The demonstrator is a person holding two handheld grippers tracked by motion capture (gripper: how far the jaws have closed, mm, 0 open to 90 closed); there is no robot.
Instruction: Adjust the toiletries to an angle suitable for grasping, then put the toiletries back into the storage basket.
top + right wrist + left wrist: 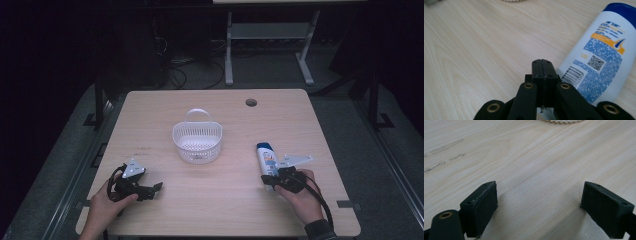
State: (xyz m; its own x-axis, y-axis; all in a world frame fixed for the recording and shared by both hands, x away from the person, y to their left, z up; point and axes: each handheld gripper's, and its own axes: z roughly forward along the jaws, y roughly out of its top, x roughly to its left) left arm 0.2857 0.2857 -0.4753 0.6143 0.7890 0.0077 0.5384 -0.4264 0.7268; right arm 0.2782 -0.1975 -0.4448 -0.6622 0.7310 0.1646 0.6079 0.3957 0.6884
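A white bottle (267,158) with a blue cap and a blue and orange label lies flat on the wooden table (165,210), right of centre. My right gripper (269,180) rests at the bottle's near end, its jaws pressed together with nothing between them. In the right gripper view the bottle (599,55) lies just to the right of the shut right gripper (543,62). A white perforated basket (197,140) with a handle stands at the table's middle. My left gripper (157,187) lies near the front left, open over bare wood; the left gripper (539,197) has its jaws wide apart.
A round cable hole (251,102) sits near the table's far edge. Behind the table stand a white desk frame (270,45) and loose cables (180,75) on the dark floor. The basket's rim (561,121) peeks in at the top of the left gripper view.
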